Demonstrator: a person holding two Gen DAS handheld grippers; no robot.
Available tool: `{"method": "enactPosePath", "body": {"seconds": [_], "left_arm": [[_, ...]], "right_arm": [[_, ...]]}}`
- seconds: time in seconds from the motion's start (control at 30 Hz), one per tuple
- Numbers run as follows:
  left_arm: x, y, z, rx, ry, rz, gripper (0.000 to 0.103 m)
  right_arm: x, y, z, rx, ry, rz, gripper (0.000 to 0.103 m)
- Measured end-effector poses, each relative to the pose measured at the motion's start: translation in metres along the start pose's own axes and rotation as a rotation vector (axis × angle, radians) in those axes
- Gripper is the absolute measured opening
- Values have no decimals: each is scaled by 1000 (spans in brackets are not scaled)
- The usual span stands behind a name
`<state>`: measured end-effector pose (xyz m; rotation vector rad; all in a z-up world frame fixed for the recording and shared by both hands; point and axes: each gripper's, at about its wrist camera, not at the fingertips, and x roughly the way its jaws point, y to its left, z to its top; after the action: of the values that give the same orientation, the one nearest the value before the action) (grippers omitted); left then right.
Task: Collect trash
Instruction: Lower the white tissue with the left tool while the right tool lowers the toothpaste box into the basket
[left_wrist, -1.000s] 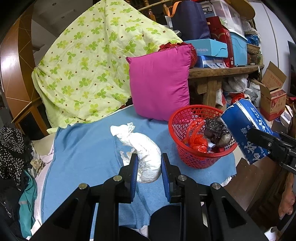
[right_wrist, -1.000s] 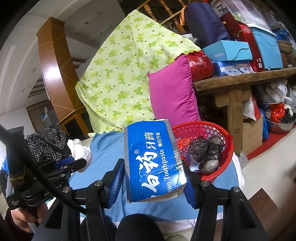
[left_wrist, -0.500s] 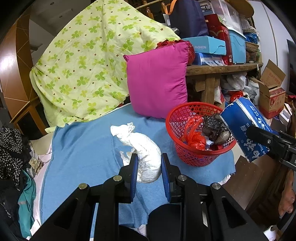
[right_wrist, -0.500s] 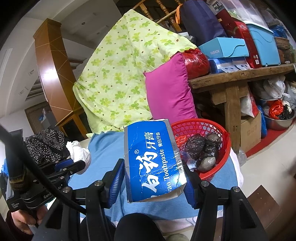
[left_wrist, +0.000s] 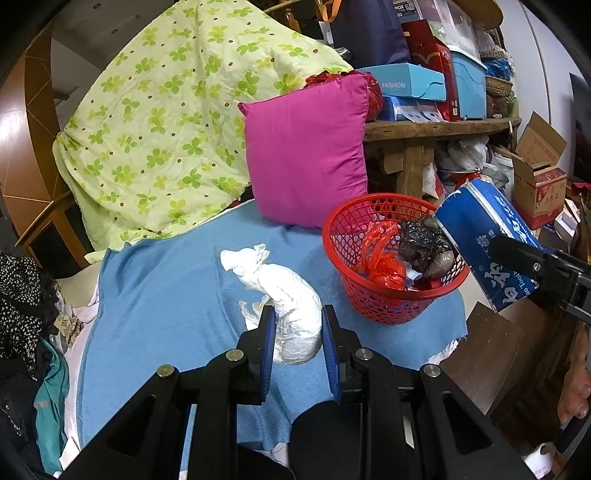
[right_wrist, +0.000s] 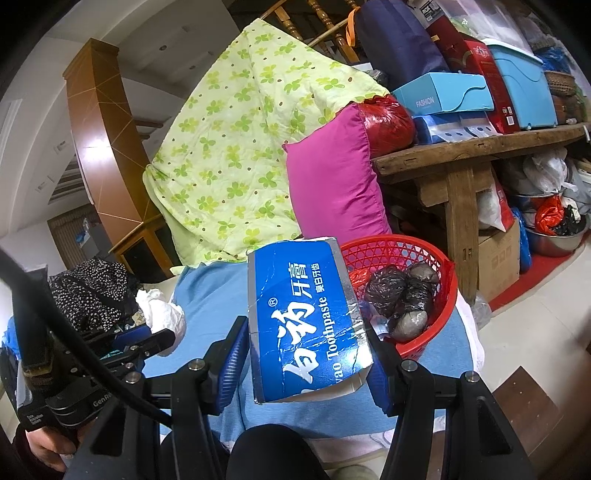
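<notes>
A red mesh basket stands on the blue cloth, holding a red plastic bag and dark crumpled bags. My left gripper is shut on a white crumpled plastic bag, held just above the cloth left of the basket. My right gripper is shut on a blue toothpaste box, held in the air beside the basket on its near left; the box also shows in the left wrist view at the basket's right rim.
A magenta pillow and a green-flowered quilt lean behind the cloth. A wooden bench stacked with boxes stands at the right, with cardboard boxes on the floor. Dark clothes lie at the left.
Both grippers have drifted slightly toward the basket, keeping their loads. The basket appears a little closer in both views.
</notes>
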<state>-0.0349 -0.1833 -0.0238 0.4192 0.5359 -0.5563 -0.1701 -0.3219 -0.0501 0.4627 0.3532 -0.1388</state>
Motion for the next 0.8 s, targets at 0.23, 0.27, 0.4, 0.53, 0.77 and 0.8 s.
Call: {"method": "enactPosePath", "body": {"seconds": [0.23,0.27,0.4,0.53,0.77,0.8], "left_arm": [[5,-3,-4,8,17,-12,26],[5,-4,-4,8,20,-14,26],[9,-6,-5,12,30,-17,26],[14,-7,-7,16,48,-24,26],[24,-13,-11,22,73,-30,26],[25,-14,-11,23,76,-33,26]], "right_arm": [[1,-2,-1,3,2,-3,61],[1,-2,-1,2,2,-5,61],[2,-3,-2,6,5,-7,61],[4,-5,-3,11,10,-10,61],[7,-13,-8,28,19,-23,61],[7,-14,-8,33,21,-24,61]]}}
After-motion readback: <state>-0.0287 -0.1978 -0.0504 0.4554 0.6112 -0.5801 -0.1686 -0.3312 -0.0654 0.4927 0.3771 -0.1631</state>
